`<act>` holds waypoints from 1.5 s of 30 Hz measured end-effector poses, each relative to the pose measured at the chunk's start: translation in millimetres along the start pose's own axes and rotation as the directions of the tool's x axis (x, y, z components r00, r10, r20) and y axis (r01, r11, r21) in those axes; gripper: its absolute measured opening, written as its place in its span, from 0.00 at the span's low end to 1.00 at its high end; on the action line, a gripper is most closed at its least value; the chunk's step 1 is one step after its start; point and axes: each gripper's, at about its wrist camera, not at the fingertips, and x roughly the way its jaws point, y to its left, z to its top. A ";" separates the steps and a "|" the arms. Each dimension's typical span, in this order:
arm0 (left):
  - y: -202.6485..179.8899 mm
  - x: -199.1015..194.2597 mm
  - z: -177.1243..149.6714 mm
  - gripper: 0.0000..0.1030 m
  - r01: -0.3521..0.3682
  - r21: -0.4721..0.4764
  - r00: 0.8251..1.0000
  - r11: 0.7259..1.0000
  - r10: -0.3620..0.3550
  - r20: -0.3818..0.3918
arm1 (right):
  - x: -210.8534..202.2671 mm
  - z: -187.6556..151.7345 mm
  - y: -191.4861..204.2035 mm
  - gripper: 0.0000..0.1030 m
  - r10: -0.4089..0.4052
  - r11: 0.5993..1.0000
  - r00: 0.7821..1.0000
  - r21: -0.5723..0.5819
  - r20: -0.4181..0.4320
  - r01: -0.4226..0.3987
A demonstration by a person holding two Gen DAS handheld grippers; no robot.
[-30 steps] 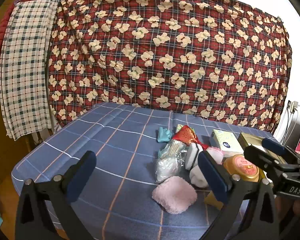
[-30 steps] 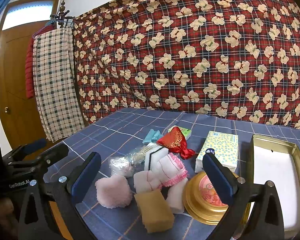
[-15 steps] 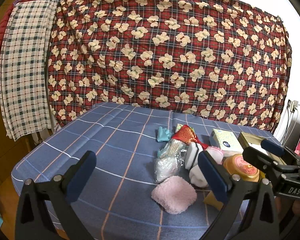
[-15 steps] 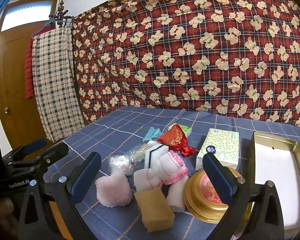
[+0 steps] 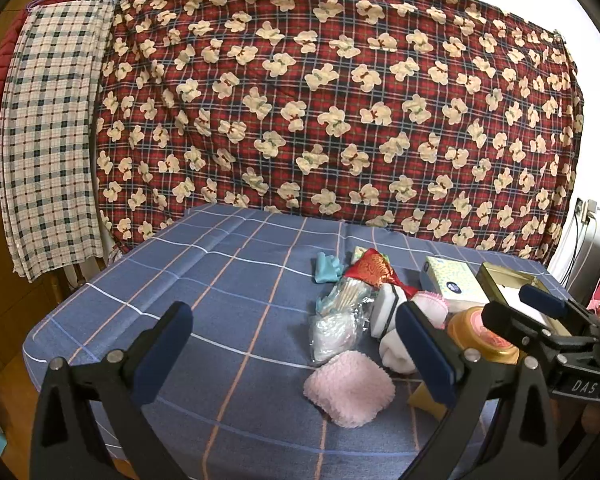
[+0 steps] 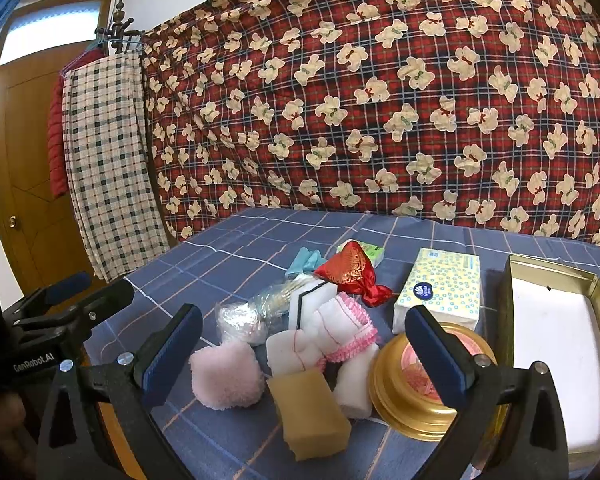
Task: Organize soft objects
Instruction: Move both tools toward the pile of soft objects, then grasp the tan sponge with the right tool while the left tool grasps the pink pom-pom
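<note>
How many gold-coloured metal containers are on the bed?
2: a round gold tin near the front edge, behind the right gripper, and an open rectangular gold tin to its right. Others could be hidden behind the pile.

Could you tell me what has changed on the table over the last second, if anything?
Almost nothing. The right claw has eased slightly, so the gold tin looks a touch lower in its view. Both claws are still open and empty, the left claw is unmoved, and the pink puff and yellow sponge lie as before.
</note>
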 end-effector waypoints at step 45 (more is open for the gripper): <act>-1.0 36.0 -30.8 1.00 0.006 0.025 0.994 1.000 -0.004 -0.108 | 1.4 -43.0 -17.4 0.99 -0.047 0.998 0.996 -0.050 -0.081 0.043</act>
